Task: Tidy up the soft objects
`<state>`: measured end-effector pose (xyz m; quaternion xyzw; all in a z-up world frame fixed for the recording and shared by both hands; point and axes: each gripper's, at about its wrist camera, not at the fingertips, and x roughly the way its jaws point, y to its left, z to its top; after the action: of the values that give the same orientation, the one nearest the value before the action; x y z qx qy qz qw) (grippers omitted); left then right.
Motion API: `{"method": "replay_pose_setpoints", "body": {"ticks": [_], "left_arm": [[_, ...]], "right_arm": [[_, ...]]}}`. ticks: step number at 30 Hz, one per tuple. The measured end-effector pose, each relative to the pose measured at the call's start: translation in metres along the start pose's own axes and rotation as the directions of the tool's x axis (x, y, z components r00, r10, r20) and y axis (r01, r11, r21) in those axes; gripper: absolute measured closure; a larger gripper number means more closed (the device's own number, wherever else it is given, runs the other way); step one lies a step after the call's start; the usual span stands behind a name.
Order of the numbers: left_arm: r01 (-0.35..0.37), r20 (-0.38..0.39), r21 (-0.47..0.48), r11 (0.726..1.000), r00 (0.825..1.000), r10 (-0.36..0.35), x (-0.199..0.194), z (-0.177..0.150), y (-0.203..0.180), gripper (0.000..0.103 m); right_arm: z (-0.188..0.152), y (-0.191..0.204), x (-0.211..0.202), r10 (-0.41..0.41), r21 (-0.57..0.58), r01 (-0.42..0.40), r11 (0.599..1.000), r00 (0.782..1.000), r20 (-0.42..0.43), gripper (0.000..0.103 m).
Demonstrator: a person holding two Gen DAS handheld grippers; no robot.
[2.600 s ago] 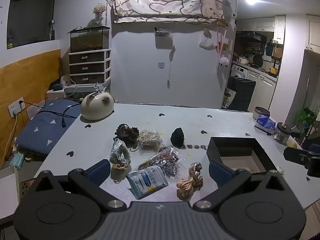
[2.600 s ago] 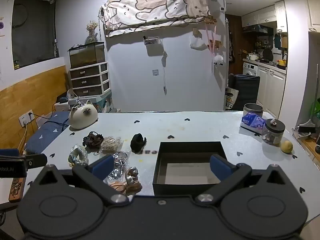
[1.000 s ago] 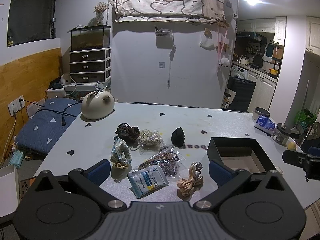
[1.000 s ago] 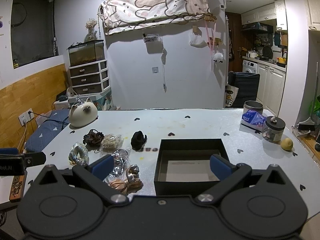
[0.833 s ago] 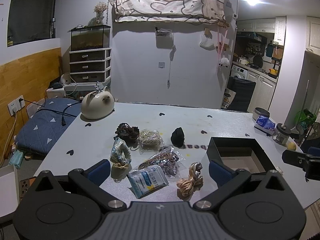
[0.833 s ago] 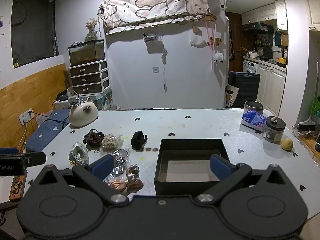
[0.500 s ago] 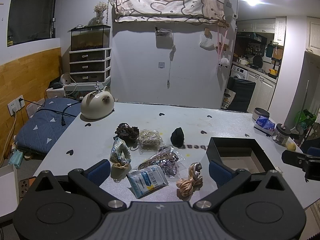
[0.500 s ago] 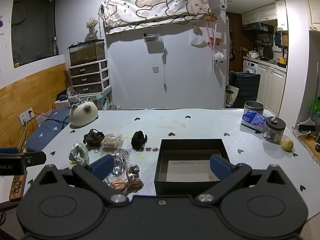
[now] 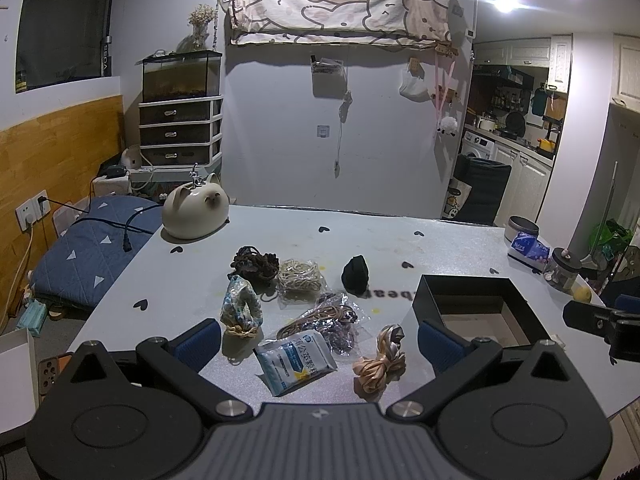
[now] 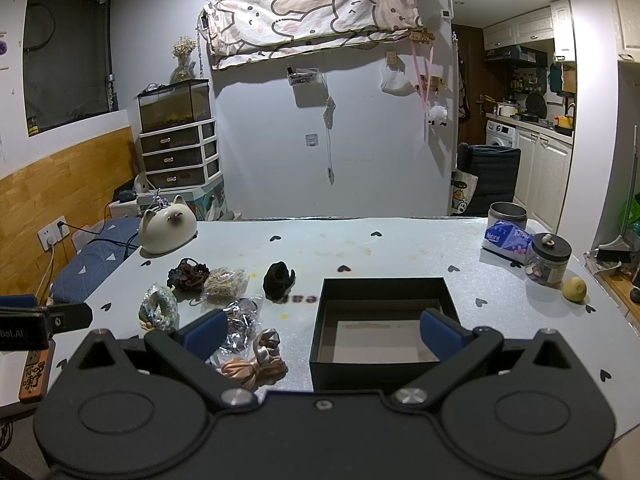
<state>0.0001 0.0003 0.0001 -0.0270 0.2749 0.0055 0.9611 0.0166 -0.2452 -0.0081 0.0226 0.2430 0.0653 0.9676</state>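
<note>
Several soft items lie on the grey table (image 9: 440, 248): a peach ribbon bundle (image 9: 379, 363) (image 10: 253, 367), a blue-white packet (image 9: 295, 361), a clear bag of cords (image 9: 328, 320) (image 10: 240, 322), a patterned scrunchie (image 9: 240, 308) (image 10: 158, 308), a beige string coil (image 9: 299, 276) (image 10: 224, 282), a dark brown scrunchie (image 9: 254, 262) (image 10: 188, 274) and a black cloth lump (image 9: 356, 274) (image 10: 278, 278). An empty black box (image 10: 384, 300) (image 9: 472, 292) stands to their right. My left gripper (image 9: 318, 338) is open above the packet. My right gripper (image 10: 320, 330) is open before the box.
A cream cat-shaped ceramic (image 9: 196, 212) sits at the table's back left. A tin (image 10: 507, 216), a tissue pack (image 10: 506, 238), a glass jar (image 10: 548, 258) and a small yellow fruit (image 10: 575, 289) stand at the right. A blue cushion (image 9: 88, 248) lies left of the table.
</note>
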Motion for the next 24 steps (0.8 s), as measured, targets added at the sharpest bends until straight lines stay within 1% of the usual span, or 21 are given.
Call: {"method": "replay_pose_setpoints", "body": {"ticks": [15, 21, 24], "left_arm": [[0.001, 0.0, -0.001, 1.0, 1.0, -0.001, 0.0001, 0.0001, -0.0002, 0.0], [0.001, -0.001, -0.003, 1.0, 1.0, -0.001, 0.0002, 0.0, 0.0001, 0.0], [0.002, -0.009, -0.008, 1.0, 1.0, -0.002, -0.0012, -0.0003, 0.0019, 0.0]], "right_arm": [[-0.0024, 0.0044, 0.0017, 0.001, -0.001, -0.001, 1.0, 1.0, -0.002, 0.0], [-0.0013, -0.0001, -0.0008, 0.002, -0.002, -0.002, 1.0, 1.0, -0.002, 0.0], [-0.0022, 0.0062, 0.004, 0.004, -0.002, -0.004, 1.0, 1.0, -0.007, 0.0]]}}
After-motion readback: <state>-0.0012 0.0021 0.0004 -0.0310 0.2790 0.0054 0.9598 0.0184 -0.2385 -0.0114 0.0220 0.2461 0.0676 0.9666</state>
